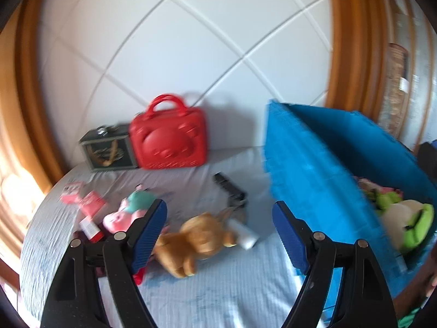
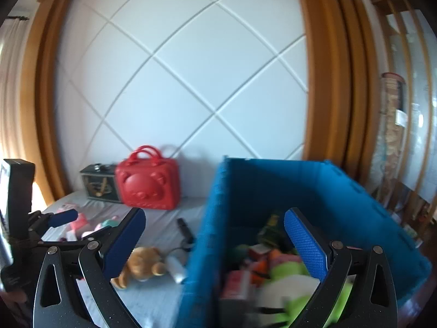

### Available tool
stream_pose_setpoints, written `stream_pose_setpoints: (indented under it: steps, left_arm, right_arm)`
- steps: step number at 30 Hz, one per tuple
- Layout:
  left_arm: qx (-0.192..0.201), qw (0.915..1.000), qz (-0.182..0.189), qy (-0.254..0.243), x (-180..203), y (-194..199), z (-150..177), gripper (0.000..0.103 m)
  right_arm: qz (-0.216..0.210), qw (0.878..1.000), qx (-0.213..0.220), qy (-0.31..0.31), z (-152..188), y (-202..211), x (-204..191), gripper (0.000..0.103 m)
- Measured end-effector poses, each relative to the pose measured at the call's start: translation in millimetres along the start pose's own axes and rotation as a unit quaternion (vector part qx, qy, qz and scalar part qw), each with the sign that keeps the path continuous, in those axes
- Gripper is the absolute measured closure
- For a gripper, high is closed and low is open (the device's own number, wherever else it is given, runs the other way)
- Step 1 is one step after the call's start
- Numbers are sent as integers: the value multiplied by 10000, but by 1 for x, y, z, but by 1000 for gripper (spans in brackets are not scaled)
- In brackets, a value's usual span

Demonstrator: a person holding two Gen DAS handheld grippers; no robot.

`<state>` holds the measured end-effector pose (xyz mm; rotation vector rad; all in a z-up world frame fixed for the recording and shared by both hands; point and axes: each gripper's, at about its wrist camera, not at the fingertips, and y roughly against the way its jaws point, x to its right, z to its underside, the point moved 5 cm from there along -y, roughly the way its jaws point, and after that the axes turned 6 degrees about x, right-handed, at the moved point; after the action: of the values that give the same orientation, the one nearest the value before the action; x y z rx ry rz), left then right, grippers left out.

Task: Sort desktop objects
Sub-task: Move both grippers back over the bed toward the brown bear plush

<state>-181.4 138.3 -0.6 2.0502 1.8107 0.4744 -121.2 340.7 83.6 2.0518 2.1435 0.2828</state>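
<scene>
From the left wrist, the left gripper [image 1: 220,227] stands wide apart and empty above a soft brown plush bear [image 1: 191,242] lying on the pale blue ribbed cloth [image 1: 218,295], just left of the blue fabric storage bin [image 1: 314,169]. It looks light and squashy, best pinched across the body. From the right wrist, the right gripper [image 2: 215,242] also gapes empty, straddling the bin's near wall.

The red bag [image 1: 168,136] looks like smooth, glossy plastic. At its five o'clock, the brown toy [image 1: 195,242] is soft plush on ribbed cloth [image 1: 218,287].
</scene>
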Motion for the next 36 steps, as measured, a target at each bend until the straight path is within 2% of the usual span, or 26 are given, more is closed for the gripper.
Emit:
stream_pose_setpoints:
  steps: [5, 10, 15, 20, 22, 26, 33, 36]
  left_arm:
    - [-255, 9986, -396, 250, -68, -15, 20, 24]
    - [-653, 9937, -734, 541, -131, -36, 52, 24]
    - [-1034, 9881, -872, 734, -167, -57, 83, 24]
    - [-1457, 9824, -814, 835, -167, -83, 118, 24]
    - [-1689, 9795, -707, 845, -159, -98, 135, 24]
    - [-1902, 9770, -622, 740, -138, -122, 160, 24]
    - [-2101, 9745, -510, 607, -105, -161, 185, 24]
    - [-2297, 9702, -487, 604, -95, -179, 196, 24]
  right_arm:
    - [-317, 9993, -146, 163, 5, -16, -51, 0]
    - [-626, 9964, -482, 307, 26, -46, -101, 0]
    - [-671, 9930, -923, 294, 62, -82, -126, 0]
    - [-784, 9853, -1507, 198, 110, -124, -135, 0]
    - [-729, 9814, -1749, 320, 131, -138, -138, 0]
    - [-668, 9701, -2275, 525, 178, -162, -137, 0]
    - [-603, 9605, -2643, 631, 217, -194, -117, 0]
    - [-723, 9565, -2772, 553, 228, -205, -114, 0]
